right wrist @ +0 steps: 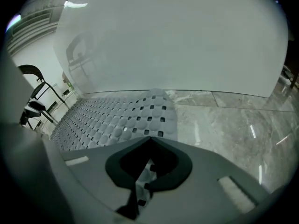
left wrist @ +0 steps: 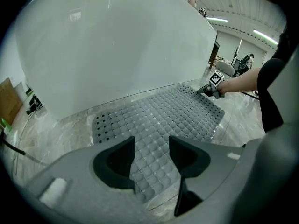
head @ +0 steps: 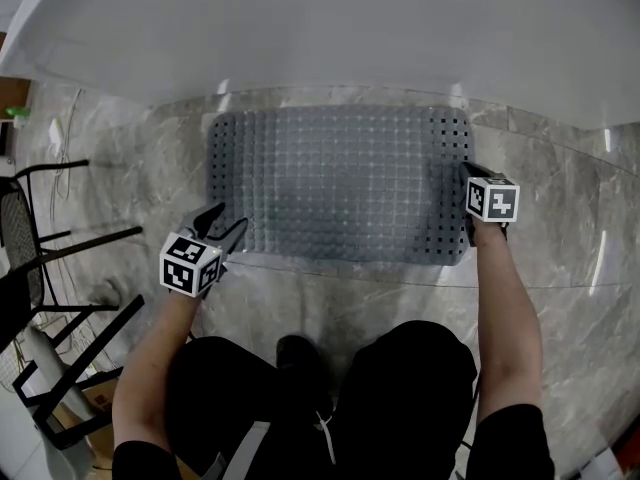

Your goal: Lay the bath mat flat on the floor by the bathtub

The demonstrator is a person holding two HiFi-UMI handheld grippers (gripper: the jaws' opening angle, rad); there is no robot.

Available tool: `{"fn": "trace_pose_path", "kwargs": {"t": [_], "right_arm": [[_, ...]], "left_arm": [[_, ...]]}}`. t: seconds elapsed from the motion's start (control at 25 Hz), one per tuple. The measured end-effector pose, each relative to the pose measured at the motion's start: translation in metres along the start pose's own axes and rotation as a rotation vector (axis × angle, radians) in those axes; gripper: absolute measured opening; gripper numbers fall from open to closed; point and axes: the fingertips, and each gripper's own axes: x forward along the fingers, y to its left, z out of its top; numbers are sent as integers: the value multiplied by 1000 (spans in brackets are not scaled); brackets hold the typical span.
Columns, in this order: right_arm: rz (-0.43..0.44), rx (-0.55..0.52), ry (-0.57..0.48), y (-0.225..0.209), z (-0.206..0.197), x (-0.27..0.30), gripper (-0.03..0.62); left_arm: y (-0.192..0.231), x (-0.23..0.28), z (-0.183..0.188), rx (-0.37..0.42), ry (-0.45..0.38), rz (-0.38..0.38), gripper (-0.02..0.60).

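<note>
The grey bath mat [head: 340,183] with its grid of bumps and holes lies spread on the marble floor against the white bathtub [head: 350,28]. My right gripper [head: 467,180] is at the mat's right edge and is shut on it; in the right gripper view a strip of mat [right wrist: 142,181] is pinched where the jaws meet [right wrist: 149,141]. My left gripper [head: 222,230] hovers at the mat's near left corner. Its jaws stand open, and the left gripper view shows the mat [left wrist: 163,120] between them [left wrist: 152,146], not pressed. The right gripper [left wrist: 212,85] shows there at the far edge.
A black metal chair frame [head: 40,268] stands on the floor at the left, with a cardboard box [head: 90,398] beneath it. The person's dark-trousered legs [head: 330,398] crouch just before the mat. Marble floor [right wrist: 224,120] stretches right of the mat.
</note>
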Motion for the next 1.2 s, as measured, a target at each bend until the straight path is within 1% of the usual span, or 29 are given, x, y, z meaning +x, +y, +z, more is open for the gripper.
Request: {"fn": "trace_pose_path", "kwargs": {"t": [0.12,0.2,0.28,0.4,0.52,0.6,0.76,0.92,1.2], "right_arm": [[-3,-33,64,1,-16,0,-5],[-28,-64,103,-3,-24,-2,-5],[-33,-62,103,-4,-25,-6,-3],[28,-59,85,18,-32,-27,-5],[102,-61,128,43,-66,-52,-3],[119,-43,163,49,-88,-62,-3],[121,-11,199,54,-112,-73,-3],[128,-27,244,66,-131,-77,-3],[112,-40,276,69,-145,-77,-3]], "left_arm": [[-1,0,0,0,-3,0,242],[0,1,1,-8,-9,1,242],[1,2,2,-11,-14,3,242],[4,3,-3,-14,-16,8,242],[10,2,-10,-41,-20,15,242],[13,1,-11,-56,-24,20,242],[14,3,-6,-62,-44,15,242],[9,10,-4,-59,-48,-7,242],[2,22,-8,-65,-53,-35,242]]}}
